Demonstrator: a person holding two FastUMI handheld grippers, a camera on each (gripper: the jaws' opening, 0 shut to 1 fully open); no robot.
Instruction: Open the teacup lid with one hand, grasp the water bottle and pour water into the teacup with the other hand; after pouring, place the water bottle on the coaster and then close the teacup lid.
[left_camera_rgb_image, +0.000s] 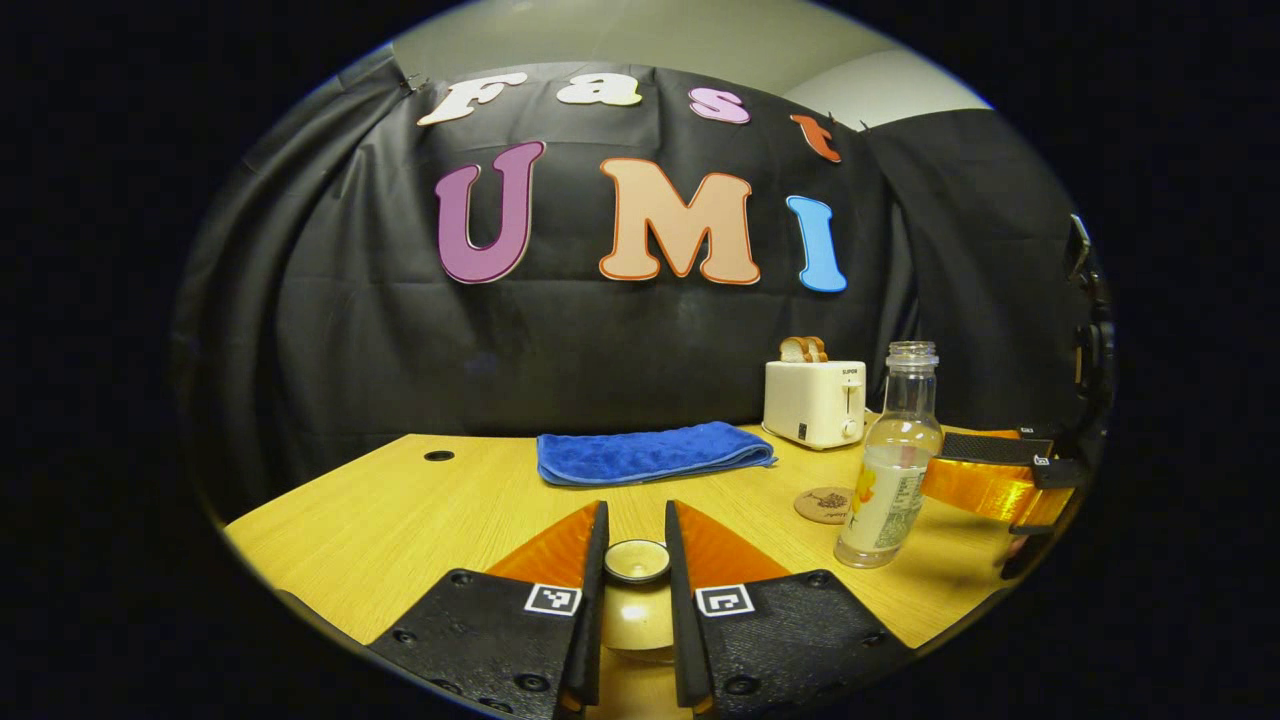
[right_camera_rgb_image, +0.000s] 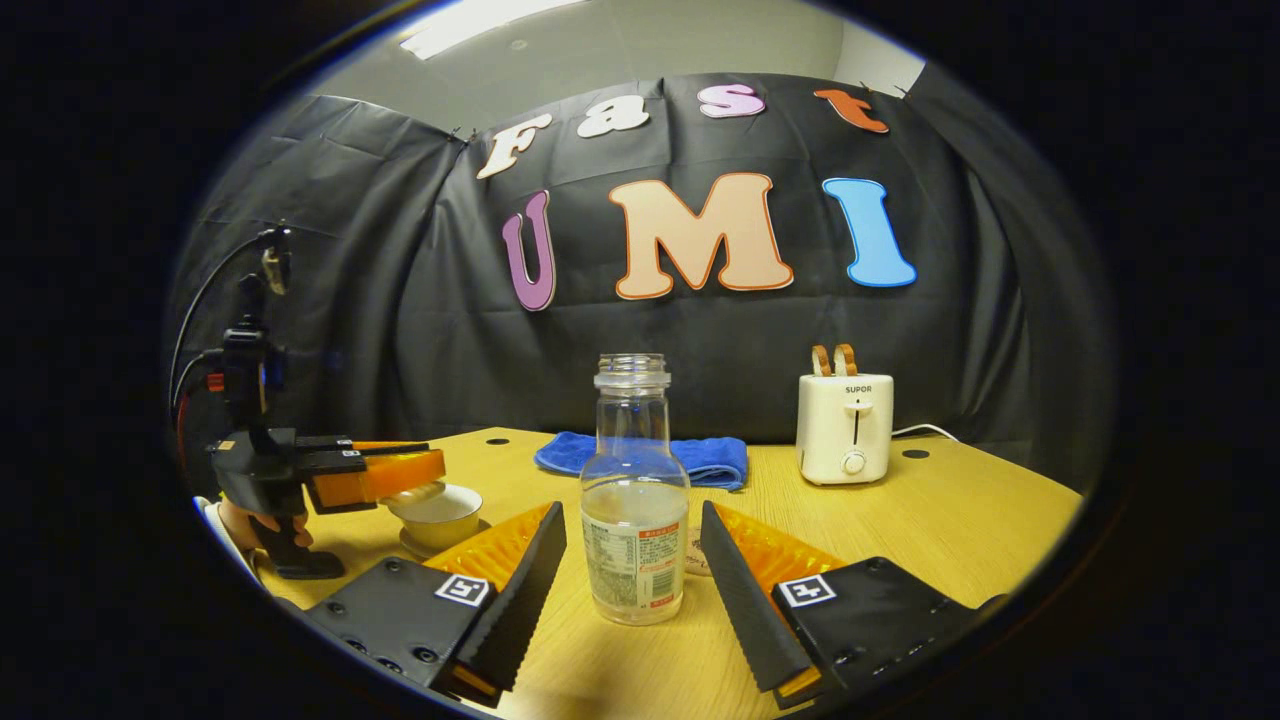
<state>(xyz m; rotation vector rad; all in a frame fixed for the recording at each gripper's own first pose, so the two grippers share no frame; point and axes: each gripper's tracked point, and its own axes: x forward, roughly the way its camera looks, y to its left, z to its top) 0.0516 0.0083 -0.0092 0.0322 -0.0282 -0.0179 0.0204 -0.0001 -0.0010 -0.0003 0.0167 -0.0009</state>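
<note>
Water bottle (right_camera_rgb_image: 634, 500) upright on table (right_camera_rgb_image: 950, 520), uncapped, dead ahead between right gripper (right_camera_rgb_image: 628, 570) fingers, spread wide, not touching. Coaster (left_camera_rgb_image: 823, 504) just behind bottle. Left gripper (left_camera_rgb_image: 636, 565) pinching teacup lid (left_camera_rgb_image: 636, 560) over teacup (right_camera_rgb_image: 438, 515). Judgement: right advances, closes on bottle.

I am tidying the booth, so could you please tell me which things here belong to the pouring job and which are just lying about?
Job:
- clear plastic water bottle, uncapped
- cream ceramic teacup
- its round lid
- round brown coaster
- left tongs
- right tongs

Lying about:
- folded blue towel
- white toaster with toast
</note>
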